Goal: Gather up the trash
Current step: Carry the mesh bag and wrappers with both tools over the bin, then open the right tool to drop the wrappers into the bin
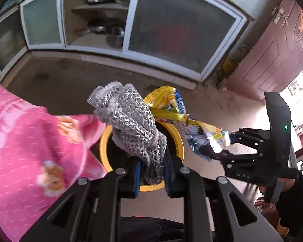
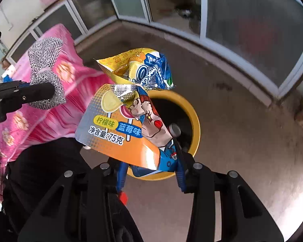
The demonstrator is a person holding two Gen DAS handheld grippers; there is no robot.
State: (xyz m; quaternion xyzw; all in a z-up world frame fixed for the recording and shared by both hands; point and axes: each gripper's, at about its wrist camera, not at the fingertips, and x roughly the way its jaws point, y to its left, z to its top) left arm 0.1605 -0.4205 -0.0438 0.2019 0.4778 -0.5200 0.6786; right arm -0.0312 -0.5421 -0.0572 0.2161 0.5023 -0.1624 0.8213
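Note:
My left gripper is shut on a silver mesh scrubber and holds it over a yellow-rimmed bin on the floor. The scrubber and left gripper also show at the left of the right wrist view. My right gripper is shut on a crumpled yellow, orange and blue snack wrapper, held above the bin. In the left wrist view the wrapper hangs from the right gripper over the bin's right side.
A pink flowered cloth covers a surface left of the bin. Cabinets with frosted sliding doors line the far wall, one bay open with pots. A dark red door stands at the right. The floor is bare concrete.

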